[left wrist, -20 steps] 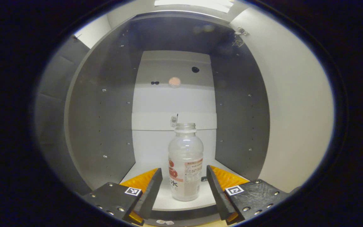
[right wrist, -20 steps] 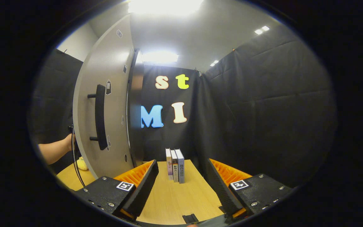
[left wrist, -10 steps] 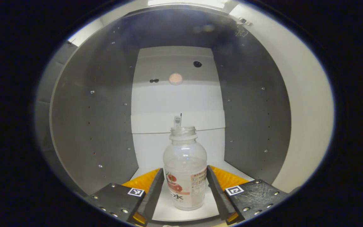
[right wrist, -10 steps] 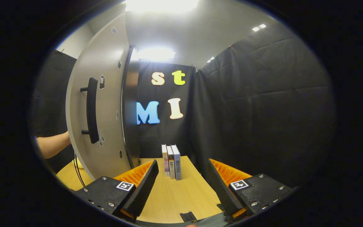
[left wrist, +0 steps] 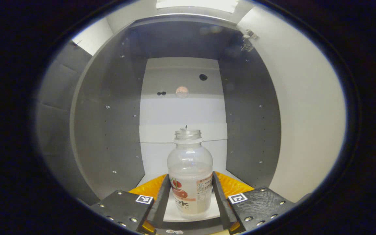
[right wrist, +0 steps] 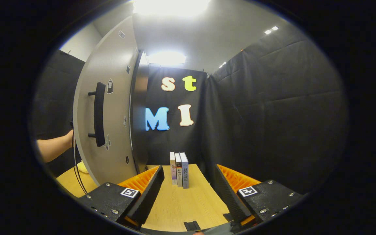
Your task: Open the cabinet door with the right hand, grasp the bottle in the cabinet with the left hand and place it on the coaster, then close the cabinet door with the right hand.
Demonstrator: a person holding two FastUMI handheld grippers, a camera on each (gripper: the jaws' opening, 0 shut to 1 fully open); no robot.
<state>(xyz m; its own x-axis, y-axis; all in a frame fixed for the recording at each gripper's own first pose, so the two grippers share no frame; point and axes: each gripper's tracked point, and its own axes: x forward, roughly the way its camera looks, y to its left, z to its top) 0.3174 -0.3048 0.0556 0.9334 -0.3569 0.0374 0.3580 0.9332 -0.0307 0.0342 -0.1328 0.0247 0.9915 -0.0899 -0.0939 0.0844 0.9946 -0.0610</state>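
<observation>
In the left gripper view, the open cabinet (left wrist: 109,107) takes up most of the frame: dark grey side walls studded with small shelf-pin holes, a pale back panel at centre, and a white floor at the bottom. The inner face of the cabinet door (left wrist: 305,107) is seen as a pale surface along the right of the frame, with a metal hinge (left wrist: 248,40) at the upper right. A clear plastic bottle (left wrist: 190,176) without a cap is seen standing upright on the cabinet floor at lower centre, a printed label wrapped around its lower half. The left gripper (left wrist: 190,199) is seen at the bottom of the frame with its jaws narrowed around the bottle; both fingers lie against the labelled sides, so the bottle is held between them.

In the right gripper view, the outer face of the cabinet door (right wrist: 109,107) is seen swung open in the left half of the frame, carrying a dark bar handle (right wrist: 99,114). A light wooden table (right wrist: 181,202) is seen at the bottom centre, and three books (right wrist: 179,169) stand upright on it against the black booth wall. A person's forearm (right wrist: 52,147) is seen at the left edge, behind the door. The right gripper (right wrist: 188,182) is seen at the bottom with its jaws spread wide and nothing between them.
</observation>
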